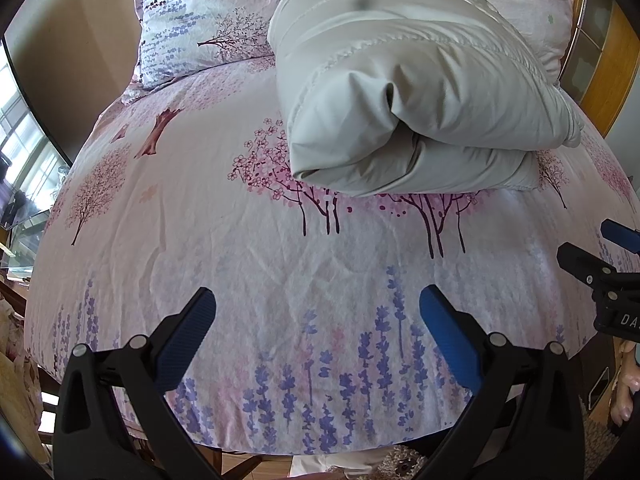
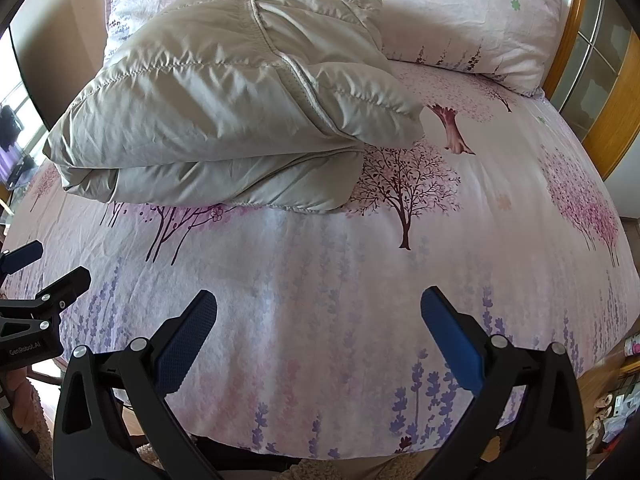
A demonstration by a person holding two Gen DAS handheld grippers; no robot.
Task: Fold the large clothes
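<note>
Both wrist cameras sit low at the near edge of the bed [image 1: 280, 240], looking forward along their fingers toward the pillows [image 1: 188, 12]. The left view has the folded coat [image 1: 400, 92] right of centre; the right view has it left. Each catches the other gripper at its edge, seemingly just beside it.

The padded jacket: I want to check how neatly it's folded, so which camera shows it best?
The right wrist view: the folded beige padded jacket shows whole, with its top seam and stacked layers. The left wrist view shows mainly its front fold, with the far end cut off.
</note>
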